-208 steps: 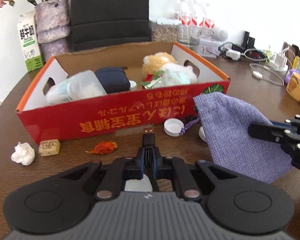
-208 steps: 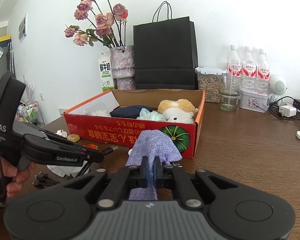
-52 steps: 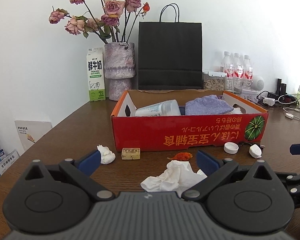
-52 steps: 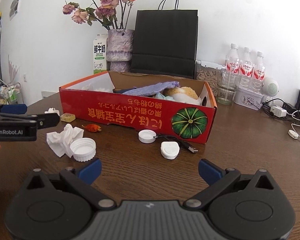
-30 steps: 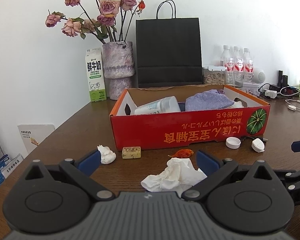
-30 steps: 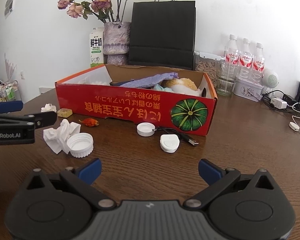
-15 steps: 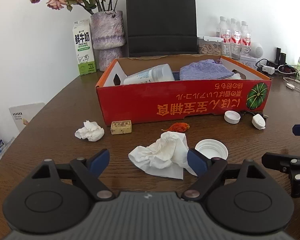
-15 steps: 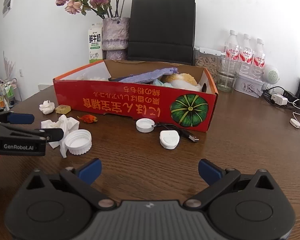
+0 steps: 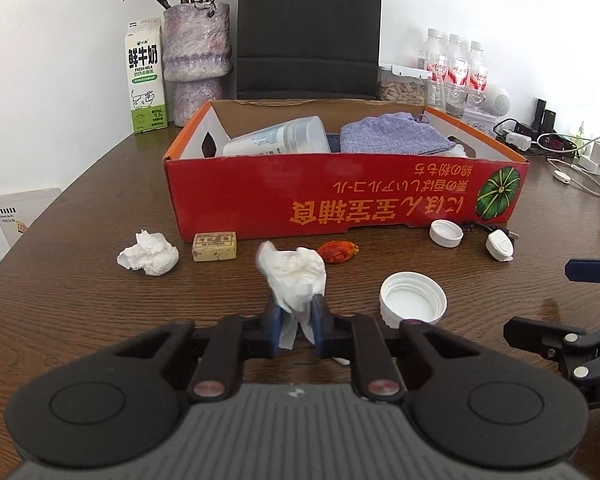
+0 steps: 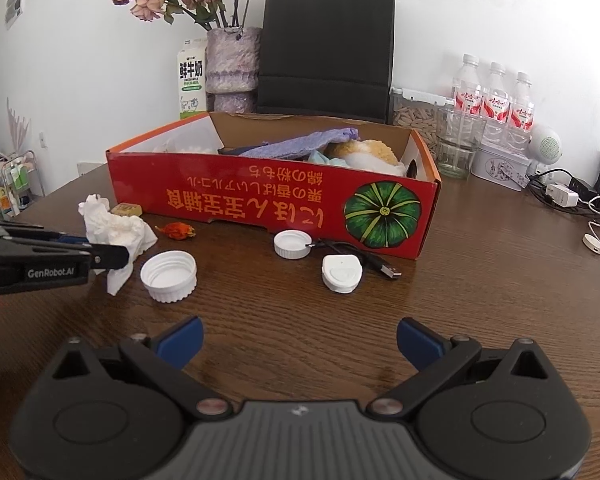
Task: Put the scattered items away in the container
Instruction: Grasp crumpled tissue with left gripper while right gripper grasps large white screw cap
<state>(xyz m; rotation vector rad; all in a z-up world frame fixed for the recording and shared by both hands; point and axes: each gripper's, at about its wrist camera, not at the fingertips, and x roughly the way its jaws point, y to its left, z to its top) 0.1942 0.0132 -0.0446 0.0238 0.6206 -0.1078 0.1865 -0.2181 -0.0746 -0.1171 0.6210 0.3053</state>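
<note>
The crumpled tissue [image 9: 296,276] is sitting pinched in the left gripper [image 9: 295,326], whose jaws have just been closing and are now gripping its lower end. The wad is standing roughly upright, its long axis running from the pads up and away toward the red box [image 9: 340,196], with a loose corner hanging below the fingers. From the right wrist view the same tissue [image 10: 112,232] is rising off the bench [image 10: 480,280], just in front of the red box's near left corner.

The large white cap [image 9: 413,300] is lying open side up to the right of the tissue, near it but apart. A smaller tissue ball [image 9: 148,253] and a tan block [image 9: 215,246] are resting in front of the box's left end, and an orange-red scrap [image 9: 337,251] is lying just beyond the held tissue. A small white cap [image 9: 446,233], a white flip cap [image 9: 499,245] and a black USB cable [image 10: 360,258] are lying before the box's right end, below its pumpkin print.

Inside the box a plastic bottle [image 9: 276,142] is lying on its side beside a purple cloth pouch [image 9: 392,140].

The right gripper [image 10: 299,340] is hovering over bare bench with its jaws spread wide, nothing between them.
</note>
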